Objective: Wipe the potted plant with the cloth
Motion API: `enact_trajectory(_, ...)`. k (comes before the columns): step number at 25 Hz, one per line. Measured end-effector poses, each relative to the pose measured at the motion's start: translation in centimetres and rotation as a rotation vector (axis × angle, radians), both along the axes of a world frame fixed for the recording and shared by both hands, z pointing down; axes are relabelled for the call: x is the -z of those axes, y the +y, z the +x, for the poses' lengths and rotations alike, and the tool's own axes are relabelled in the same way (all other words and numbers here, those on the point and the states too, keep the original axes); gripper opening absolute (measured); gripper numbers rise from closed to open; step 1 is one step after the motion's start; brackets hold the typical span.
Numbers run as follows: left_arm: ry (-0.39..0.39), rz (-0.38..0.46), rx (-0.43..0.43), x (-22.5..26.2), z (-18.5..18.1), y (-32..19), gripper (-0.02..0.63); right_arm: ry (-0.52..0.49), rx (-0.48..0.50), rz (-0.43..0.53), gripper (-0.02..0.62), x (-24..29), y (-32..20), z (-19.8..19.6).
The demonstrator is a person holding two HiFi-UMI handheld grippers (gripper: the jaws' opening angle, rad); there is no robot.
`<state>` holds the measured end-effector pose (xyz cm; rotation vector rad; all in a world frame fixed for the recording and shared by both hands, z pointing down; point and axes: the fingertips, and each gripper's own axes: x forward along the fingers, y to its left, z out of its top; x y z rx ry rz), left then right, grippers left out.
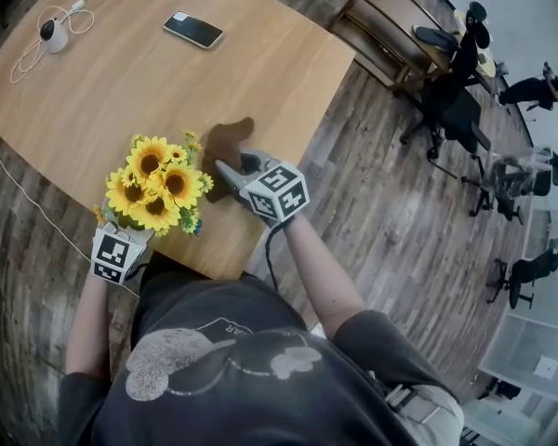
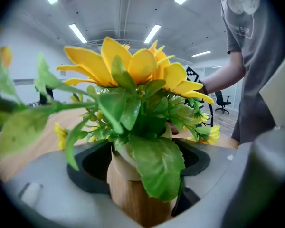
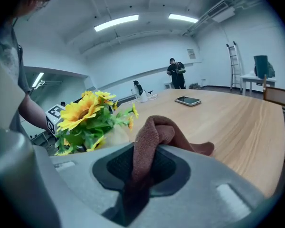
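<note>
Item one: a round-cornered wooden table point(image 1: 167, 91), on a dark plank floor. Item two: the potted plant point(image 1: 158, 182), a cluster of yellow sunflowers with green leaves, stands at the near edge of the table toward its left. I hold it with the left gripper point(image 2: 142, 167), whose jaws are clamped on the wood-coloured pot point(image 2: 128, 196) from either side; a large leaf hangs over the pot's front, and I cannot tell whether the base rests on the table. Item three: the cloth point(image 1: 225, 147), brown and crumpled, is just right of the flowers. The right gripper point(image 1: 237, 165) has its jaws pinched together on one fold of it, and the free end trails onto the tabletop on the far side of the jaws. I cannot tell whether cloth and petals touch. Item four: a dark phone point(image 1: 192, 30) lies flat at the far side of the table. Item five: a small white device with a looped white cable point(image 1: 54, 35) is at the far left. Item six: black office chairs point(image 1: 451, 82) stand on the floor well to the right. Item seven: a person point(image 3: 175, 72) stands in the distance beyond the table.
</note>
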<state>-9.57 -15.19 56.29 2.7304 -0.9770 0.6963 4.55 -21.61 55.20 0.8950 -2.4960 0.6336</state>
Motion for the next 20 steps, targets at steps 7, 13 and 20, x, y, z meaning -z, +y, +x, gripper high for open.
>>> enact_trajectory(7, 0.011, 0.000, -0.165, 0.1, 1.0, 0.0, 0.431, 0.000, 0.122, -0.021, 0.063, -1.1, -2.4, -3.2)
enact_trajectory(13, 0.050, -0.009, -0.202, 0.5, 1.5, -0.4, 0.430, -0.046, 0.217, -0.012, 0.063, -0.6, -2.1, -5.4)
enact_trajectory(20, 0.026, -0.009, -0.223, 0.1, 1.0, -0.3, 0.433, -0.053, 0.275, -0.003, 0.063, -0.3, 0.2, -6.2)
